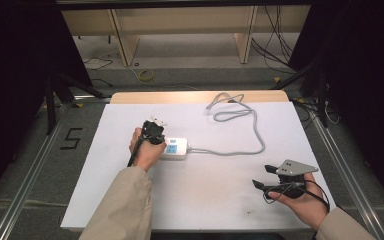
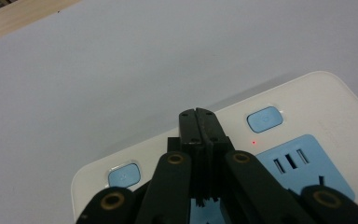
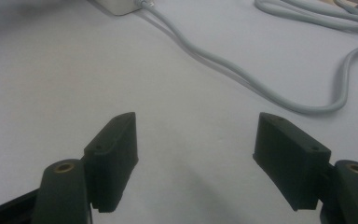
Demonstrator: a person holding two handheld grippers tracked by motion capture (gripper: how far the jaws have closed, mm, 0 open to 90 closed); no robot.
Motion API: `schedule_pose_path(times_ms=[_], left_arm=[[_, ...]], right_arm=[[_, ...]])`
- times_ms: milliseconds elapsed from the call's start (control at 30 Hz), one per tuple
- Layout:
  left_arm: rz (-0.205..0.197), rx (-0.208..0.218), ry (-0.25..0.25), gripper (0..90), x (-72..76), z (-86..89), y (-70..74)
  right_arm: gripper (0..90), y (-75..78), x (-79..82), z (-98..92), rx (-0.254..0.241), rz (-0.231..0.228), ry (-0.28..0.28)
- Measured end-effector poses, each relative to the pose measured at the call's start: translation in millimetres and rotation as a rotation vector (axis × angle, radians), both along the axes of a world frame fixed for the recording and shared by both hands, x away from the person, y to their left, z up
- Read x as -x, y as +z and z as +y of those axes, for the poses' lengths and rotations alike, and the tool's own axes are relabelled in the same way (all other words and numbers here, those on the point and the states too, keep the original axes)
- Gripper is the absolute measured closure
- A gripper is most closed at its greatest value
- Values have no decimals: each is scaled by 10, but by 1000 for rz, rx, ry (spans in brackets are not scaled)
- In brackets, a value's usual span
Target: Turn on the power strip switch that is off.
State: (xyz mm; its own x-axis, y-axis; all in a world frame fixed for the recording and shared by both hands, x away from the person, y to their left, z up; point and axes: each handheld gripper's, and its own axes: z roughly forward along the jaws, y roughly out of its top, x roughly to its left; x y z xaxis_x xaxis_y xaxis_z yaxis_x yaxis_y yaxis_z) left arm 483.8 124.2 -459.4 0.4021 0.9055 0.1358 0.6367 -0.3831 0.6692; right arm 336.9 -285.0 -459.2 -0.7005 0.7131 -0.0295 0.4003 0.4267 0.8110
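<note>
Power strip under closed left hand-held gripper

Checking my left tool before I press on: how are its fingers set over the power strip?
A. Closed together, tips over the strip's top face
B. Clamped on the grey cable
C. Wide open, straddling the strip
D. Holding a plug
A: in the left gripper view the left gripper has its fingers pressed together with nothing between, tips over the power strip.
</note>
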Motion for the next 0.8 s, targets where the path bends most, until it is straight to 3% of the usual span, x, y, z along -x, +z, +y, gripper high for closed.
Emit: schedule_pose_path(times_ms=[800], left_arm=[[8, -21, -2, 900, -14, -18, 2]], right_arm=[[308, 1, 0, -8, -1, 3, -2]])
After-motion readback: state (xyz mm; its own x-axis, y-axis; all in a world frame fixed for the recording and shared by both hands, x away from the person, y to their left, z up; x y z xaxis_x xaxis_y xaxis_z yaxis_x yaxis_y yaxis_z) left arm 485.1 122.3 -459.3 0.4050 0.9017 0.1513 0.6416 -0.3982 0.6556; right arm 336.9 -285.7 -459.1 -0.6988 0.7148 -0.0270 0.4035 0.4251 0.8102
